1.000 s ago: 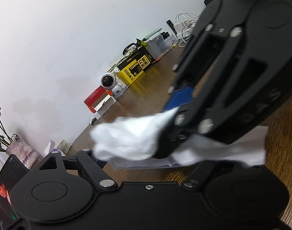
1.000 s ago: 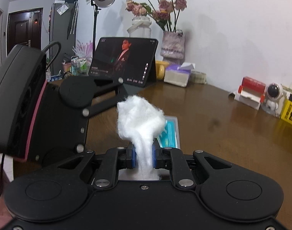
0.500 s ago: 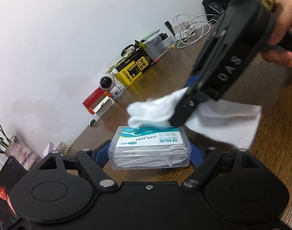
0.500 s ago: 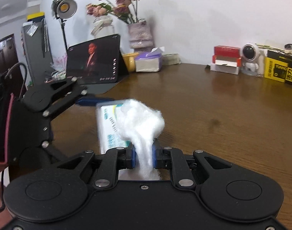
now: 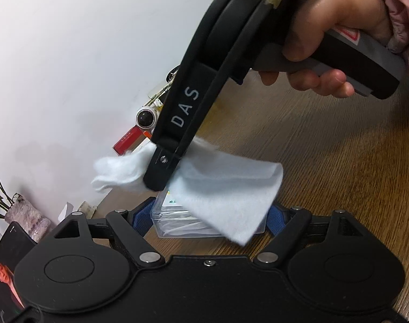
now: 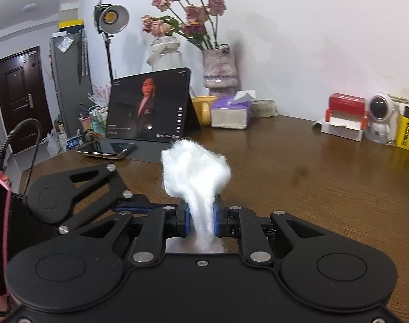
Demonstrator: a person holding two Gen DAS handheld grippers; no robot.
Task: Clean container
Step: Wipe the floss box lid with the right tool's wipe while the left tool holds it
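Observation:
My left gripper is shut on a clear plastic container, its blue pads pressing both short ends just above the wooden table. A white cloth drapes over the container's top and right part, hiding its label. My right gripper, held by a person's hand, comes down from above and pinches that cloth. In the right wrist view the right gripper is shut on the cloth, which bunches above the pads. One finger of the left gripper shows there; the container is hidden.
Along the back wall stand a tablet, a phone, a tissue pack, a vase of flowers, a red and white box, a small white camera and a yellow box.
The right gripper drew back from the left camera, then swung in again, dragging the cloth over the container's top. In the right wrist view the container has slipped out of sight.

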